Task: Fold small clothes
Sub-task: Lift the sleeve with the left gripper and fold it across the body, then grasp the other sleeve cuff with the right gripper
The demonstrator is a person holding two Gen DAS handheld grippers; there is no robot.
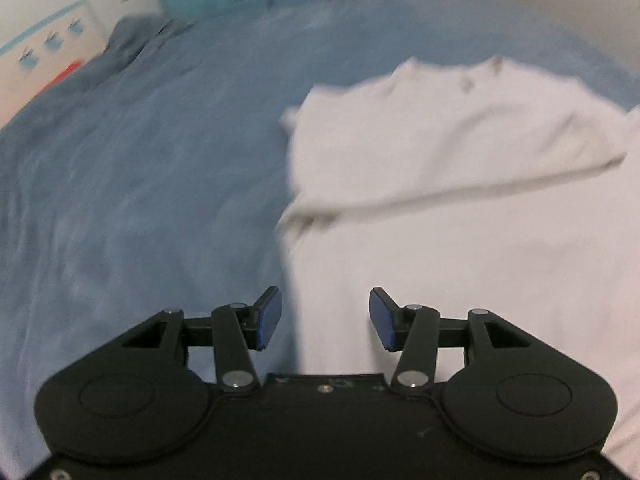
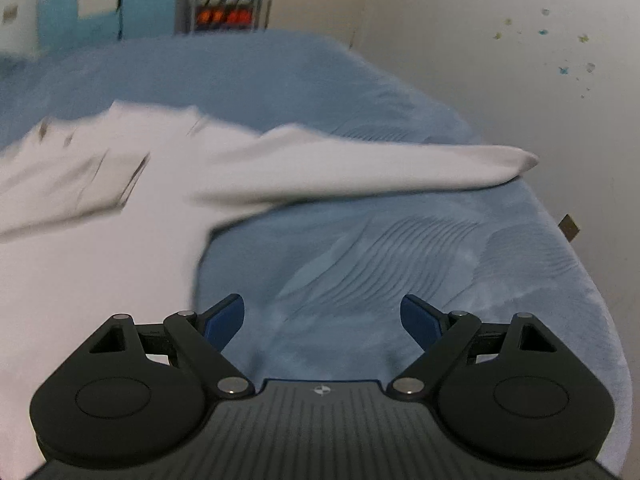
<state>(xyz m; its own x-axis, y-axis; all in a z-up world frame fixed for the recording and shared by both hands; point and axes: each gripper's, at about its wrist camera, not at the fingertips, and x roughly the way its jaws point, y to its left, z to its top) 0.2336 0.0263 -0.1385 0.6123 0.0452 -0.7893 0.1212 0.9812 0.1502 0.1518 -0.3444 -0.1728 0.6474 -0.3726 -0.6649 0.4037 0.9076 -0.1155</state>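
White long-sleeved cotton garment [image 1: 460, 200] lies spread on the bed's blue plush blanket [image 1: 140, 200], one sleeve folded across its body, the other sleeve [image 2: 380, 168] stretched out toward the bed's edge by the pale wall [image 2: 500, 80]. Its cloth looks soft and creased; the blanket's nap shows brushed ripples. The left hand-held gripper [image 1: 325, 318], black with blue pads, hovers over the garment's near side edge, jaws parted and empty. The right hand-held gripper [image 2: 322, 322] hangs over bare blanket, jaws wide, gripping nothing.
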